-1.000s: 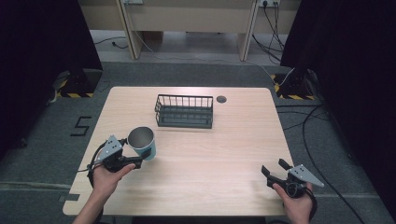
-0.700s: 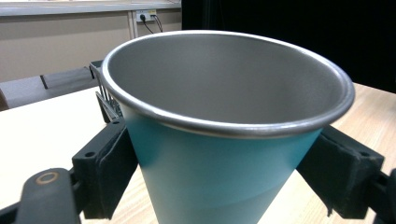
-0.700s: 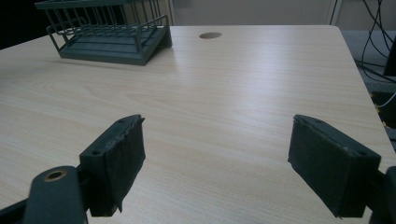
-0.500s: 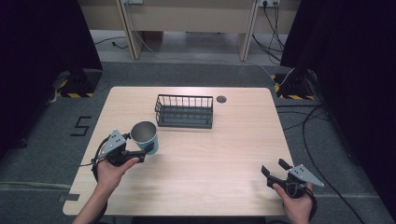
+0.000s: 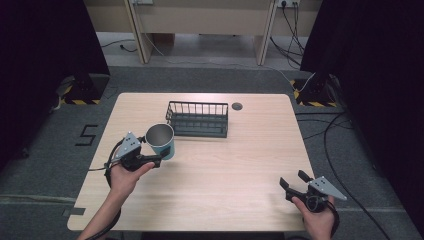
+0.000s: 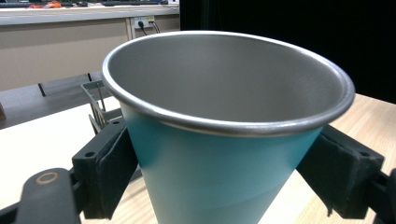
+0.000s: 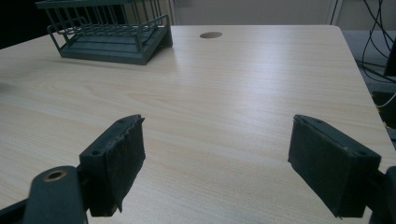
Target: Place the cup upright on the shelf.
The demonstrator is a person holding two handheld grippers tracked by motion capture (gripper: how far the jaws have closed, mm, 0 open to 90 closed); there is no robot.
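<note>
A teal cup (image 5: pixel 161 140) with a shiny metal inside stands upright in my left gripper (image 5: pixel 159 156), which is shut on its lower wall. From the left gripper view the cup (image 6: pixel 224 140) looms large, a black pad pressed on each side of it. It is held over the table's left half, close to the front left corner of the dark wire rack (image 5: pixel 198 119). My right gripper (image 5: pixel 293 180) rests low near the table's front right corner, jaws wide apart with bare wood between them (image 7: pixel 215 158). The wire rack (image 7: pixel 107 32) lies far off to that gripper's left.
The light wooden table (image 5: pixel 240 165) has a round cable hole (image 5: pixel 237 106) behind the rack's right end. Dark curtains stand at both sides, and cables run over the grey floor to the right. Open wood spreads between the two grippers.
My left gripper has carried the cup up and toward the rack, away from the near left edge. The right gripper has stayed put and open.
</note>
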